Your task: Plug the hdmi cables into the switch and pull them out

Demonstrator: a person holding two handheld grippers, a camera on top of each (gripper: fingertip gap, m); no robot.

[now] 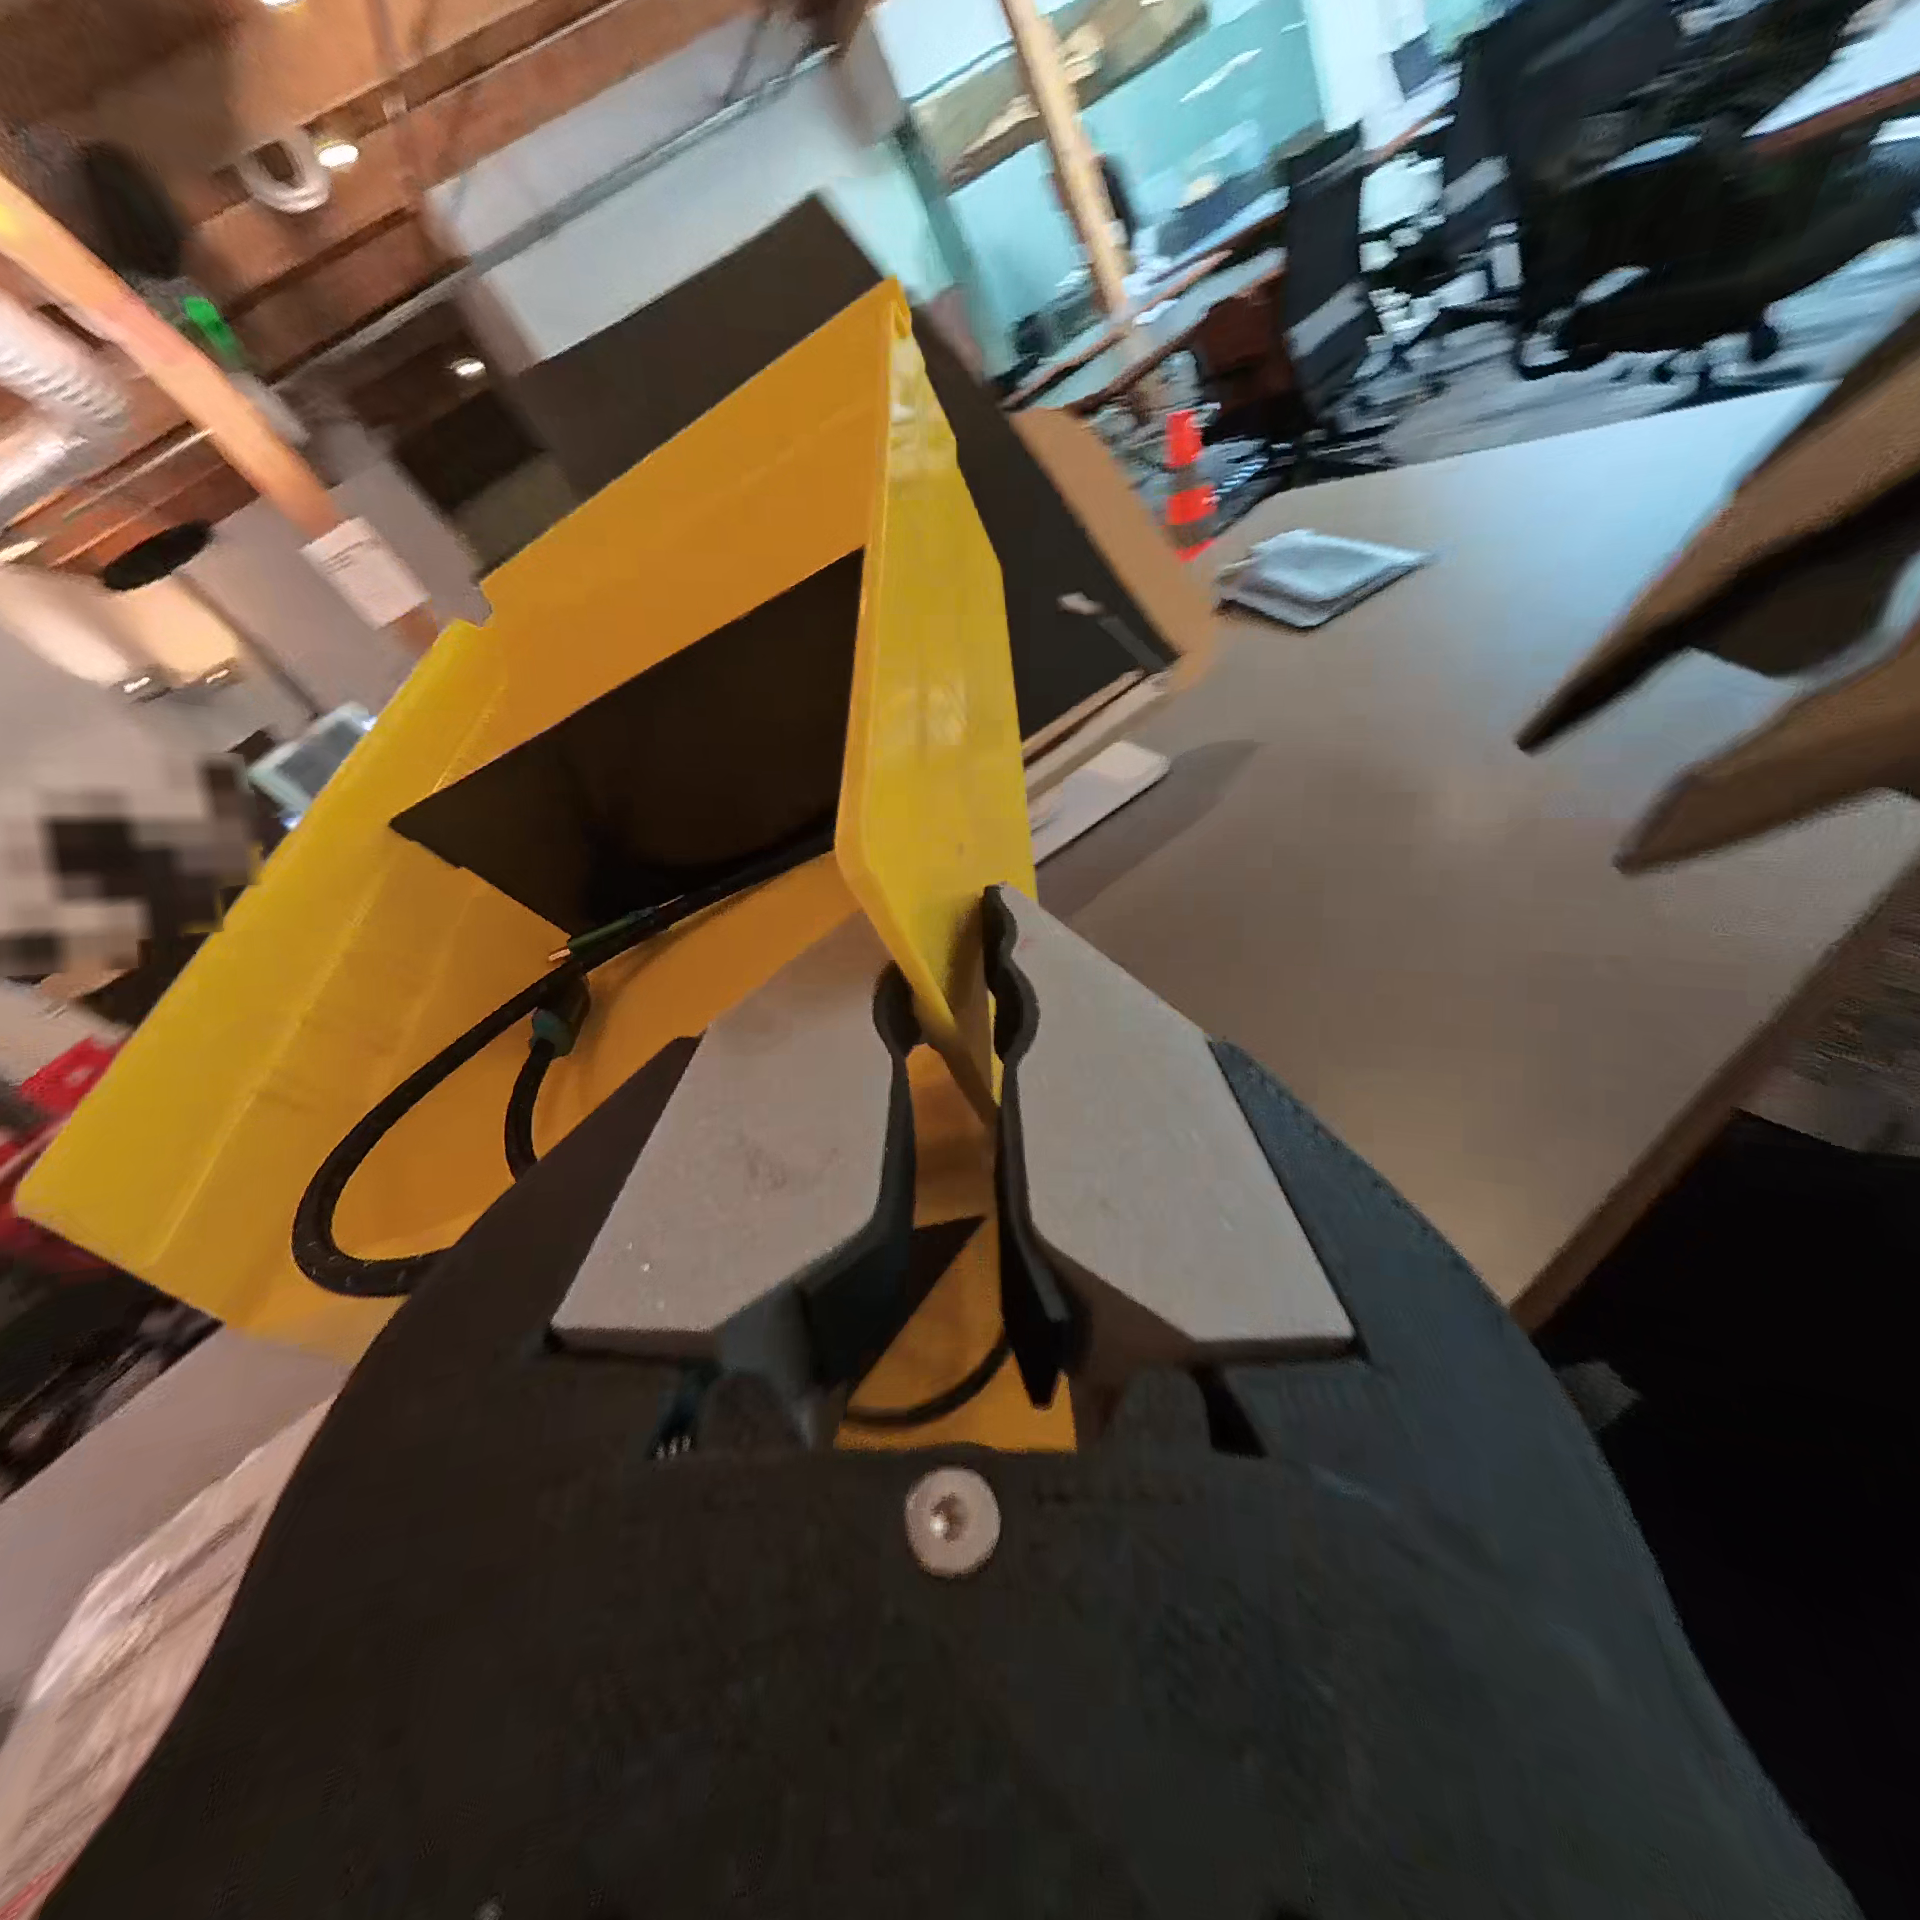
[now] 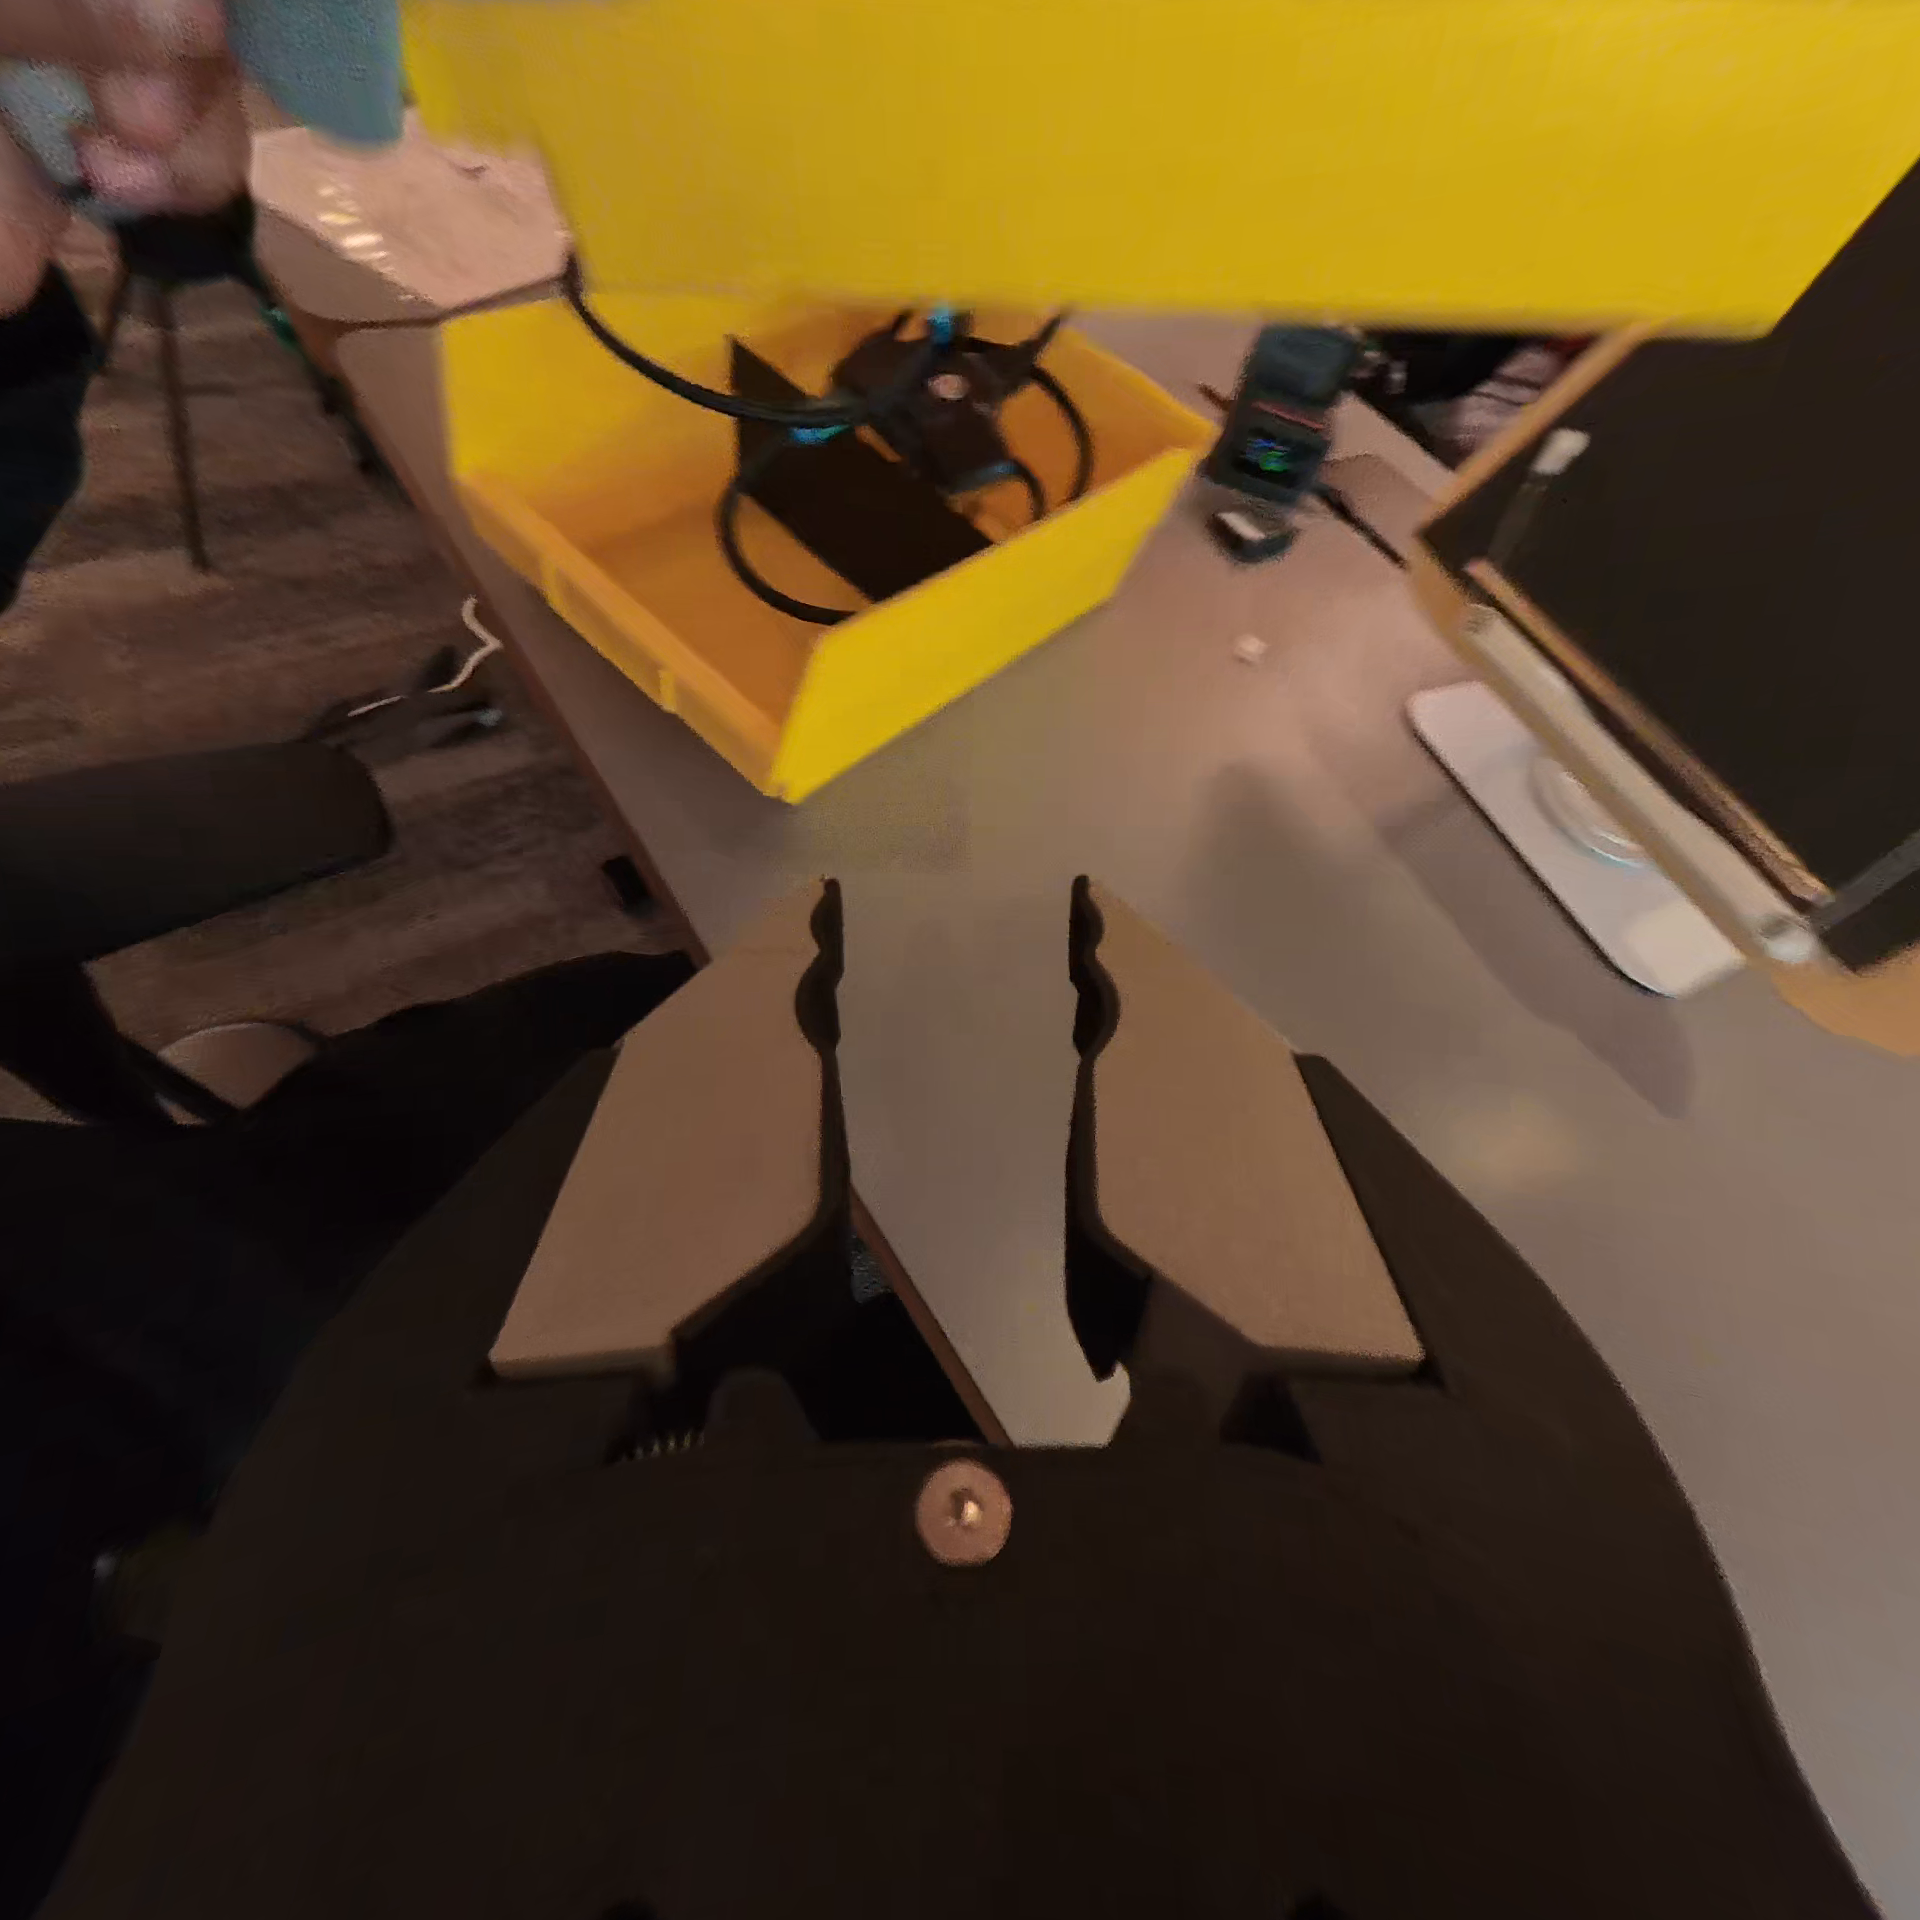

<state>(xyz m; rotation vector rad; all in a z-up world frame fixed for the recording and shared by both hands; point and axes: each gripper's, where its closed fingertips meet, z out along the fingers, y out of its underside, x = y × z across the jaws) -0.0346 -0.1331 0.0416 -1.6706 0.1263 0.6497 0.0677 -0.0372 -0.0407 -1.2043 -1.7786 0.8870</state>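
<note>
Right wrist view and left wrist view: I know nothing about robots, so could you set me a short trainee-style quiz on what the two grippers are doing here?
1. True or false: the right gripper is shut.
2. What is the left gripper shut on?
A. a wall of the yellow bin
B. a screwdriver
C. nothing
3. Fill in: the black cables lie ___ the bin.

Key:
1. False; it is open and empty above the table.
2. A.
3. inside.
</note>
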